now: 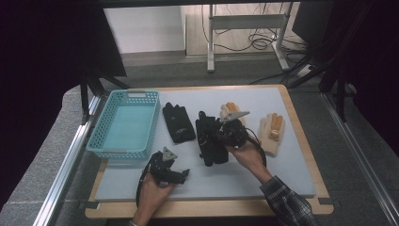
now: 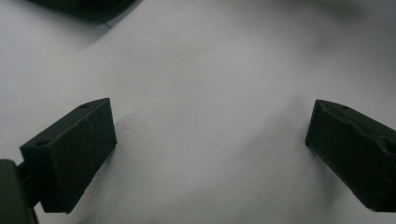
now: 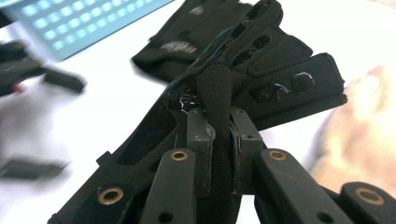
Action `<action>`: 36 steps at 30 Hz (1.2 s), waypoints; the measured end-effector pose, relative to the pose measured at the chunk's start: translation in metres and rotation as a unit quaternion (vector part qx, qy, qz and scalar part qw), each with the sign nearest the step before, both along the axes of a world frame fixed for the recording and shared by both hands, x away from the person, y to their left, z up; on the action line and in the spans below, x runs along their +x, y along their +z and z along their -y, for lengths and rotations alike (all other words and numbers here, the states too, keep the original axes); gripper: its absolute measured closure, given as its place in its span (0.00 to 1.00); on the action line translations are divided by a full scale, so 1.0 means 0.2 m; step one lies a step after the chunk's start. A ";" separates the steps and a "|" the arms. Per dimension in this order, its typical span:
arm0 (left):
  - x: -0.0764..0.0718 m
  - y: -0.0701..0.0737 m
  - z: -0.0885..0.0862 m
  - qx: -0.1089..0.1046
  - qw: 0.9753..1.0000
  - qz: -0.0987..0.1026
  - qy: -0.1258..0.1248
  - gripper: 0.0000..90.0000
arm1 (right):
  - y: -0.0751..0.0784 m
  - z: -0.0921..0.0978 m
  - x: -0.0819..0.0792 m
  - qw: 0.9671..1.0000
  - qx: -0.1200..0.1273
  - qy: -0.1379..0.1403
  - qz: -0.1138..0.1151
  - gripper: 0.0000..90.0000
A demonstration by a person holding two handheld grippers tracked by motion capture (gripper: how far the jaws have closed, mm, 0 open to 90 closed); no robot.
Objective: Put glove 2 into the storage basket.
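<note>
Two black gloves lie mid-table: one [image 1: 178, 122] flat beside the basket, the other [image 1: 210, 137] under my right gripper [image 1: 217, 133]. In the right gripper view that gripper [image 3: 219, 128] is shut on a fold of the black glove [image 3: 261, 60], lifting it slightly. Two cream-and-orange gloves [image 1: 272, 132] [image 1: 230, 111] rest to the right. My left gripper [image 1: 186, 173] hovers low over bare white board at the front left; in the left gripper view its jaws stand wide apart with nothing between them, so the left gripper [image 2: 210, 140] is open.
A light blue plastic basket [image 1: 106, 146] sits at the table's left side, nothing inside it. The white board [image 1: 263, 179] rests on a wooden-edged table. Metal rails run along both sides; desk legs and cables stand beyond the far edge.
</note>
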State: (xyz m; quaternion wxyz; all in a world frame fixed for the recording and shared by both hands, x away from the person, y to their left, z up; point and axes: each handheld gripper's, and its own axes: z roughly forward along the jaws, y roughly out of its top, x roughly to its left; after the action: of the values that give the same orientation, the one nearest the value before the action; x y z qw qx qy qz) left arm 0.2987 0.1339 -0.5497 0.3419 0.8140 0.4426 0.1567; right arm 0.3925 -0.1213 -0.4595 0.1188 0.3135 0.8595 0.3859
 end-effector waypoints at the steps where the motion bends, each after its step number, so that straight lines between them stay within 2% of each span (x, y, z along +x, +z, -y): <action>1: 0.00 0.00 0.00 0.000 1.000 0.000 0.000 0.02 | 0.00 0.00 0.00 1.000 0.000 0.000 0.000 0.89; 2: 0.00 0.00 0.00 -0.001 1.000 0.001 0.002 0.02 | -0.02 0.01 -0.07 1.000 0.004 0.006 -0.002 0.88; 4: 0.00 0.00 0.00 -0.001 1.000 0.001 0.002 0.02 | -0.06 0.03 -0.13 1.000 0.009 0.009 -0.005 0.87; 5: 0.00 0.00 0.00 -0.001 1.000 0.001 0.002 0.02 | -0.06 0.03 -0.13 1.000 0.009 0.009 -0.005 0.87; 6: 0.00 0.00 0.00 -0.001 1.000 0.001 0.002 0.02 | -0.11 0.04 -0.18 1.000 0.007 0.011 -0.010 0.84; 7: 0.00 0.00 0.00 -0.001 1.000 0.001 0.002 0.02 | -0.11 0.04 -0.18 1.000 0.007 0.011 -0.010 0.84; 8: 0.00 0.00 0.00 -0.001 1.000 0.001 0.001 0.02 | -0.14 0.04 -0.19 1.000 0.006 0.013 -0.013 0.79; 10: 0.00 0.00 0.00 0.000 1.000 0.000 0.001 0.02 | -0.18 0.06 -0.22 1.000 0.000 0.014 -0.022 0.62; 11: 0.00 0.00 0.00 0.000 1.000 0.000 0.001 0.02 | -0.18 0.07 -0.23 1.000 -0.006 0.010 -0.021 0.58; 12: 0.00 0.00 0.00 0.000 1.000 0.000 0.001 0.02 | -0.18 0.11 -0.23 1.000 0.000 0.005 -0.015 0.54; 13: 0.00 0.00 0.00 0.000 1.000 0.000 0.001 0.02 | -0.18 0.11 -0.23 1.000 0.000 0.005 -0.015 0.54; 14: 0.00 0.00 0.00 0.000 1.000 0.000 0.001 0.02 | -0.16 0.17 -0.23 1.000 0.002 -0.006 -0.006 0.56; 16: 0.00 0.00 0.00 0.000 1.000 0.000 0.001 0.02 | -0.16 0.22 -0.23 1.000 0.001 -0.013 -0.005 0.66; 17: 0.00 0.00 0.00 0.000 1.000 0.000 0.001 0.02 | -0.16 0.22 -0.23 1.000 0.001 -0.013 -0.005 0.66; 18: 0.00 0.00 0.00 0.000 1.000 0.000 0.001 0.02 | -0.17 0.25 -0.23 1.000 -0.004 -0.014 -0.003 0.73; 19: 0.00 0.00 0.00 0.000 1.000 0.000 0.001 0.02 | -0.19 0.29 -0.24 1.000 -0.014 -0.013 -0.002 0.85; 20: 0.00 0.00 0.00 0.000 1.000 0.000 0.001 0.02 | -0.21 0.30 -0.25 1.000 -0.019 -0.009 -0.005 0.89; 21: 0.00 0.00 0.00 0.000 1.000 0.000 0.001 0.02 | -0.21 0.30 -0.25 1.000 -0.019 -0.009 -0.005 0.89; 22: 0.00 0.00 0.00 0.000 1.000 0.000 0.001 0.02 | -0.26 0.31 -0.26 0.999 -0.030 -0.001 -0.015 0.91; 23: 0.00 0.00 0.00 0.000 1.000 0.000 0.001 0.02 | -0.26 0.31 -0.26 0.999 -0.030 -0.001 -0.015 0.91; 25: 0.00 0.00 0.00 0.000 1.000 0.000 0.001 0.02 | -0.31 0.29 -0.29 0.999 -0.028 0.009 -0.030 0.91; 29: 0.00 0.00 0.00 0.000 1.000 0.001 0.001 0.02 | -0.33 0.27 -0.32 0.999 -0.021 0.018 -0.028 0.91; 30: 0.00 0.00 0.00 -0.001 1.000 0.001 0.001 0.02 | -0.33 0.24 -0.35 0.999 -0.018 0.033 -0.033 0.91; 34: 0.00 0.00 0.00 0.000 1.000 0.000 0.001 0.02 | -0.31 0.21 -0.37 0.998 -0.035 0.045 -0.016 0.87; 36: 0.00 0.00 0.00 0.000 1.000 0.000 0.001 0.02 | -0.29 0.22 -0.35 0.999 -0.032 0.036 -0.008 0.84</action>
State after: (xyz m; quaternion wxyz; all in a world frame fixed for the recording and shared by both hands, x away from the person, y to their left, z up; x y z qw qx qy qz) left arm 0.2986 0.1339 -0.5498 0.3422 0.8135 0.4433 0.1572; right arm 0.3218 -0.1644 -0.5176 0.1081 0.2815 0.8831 0.3595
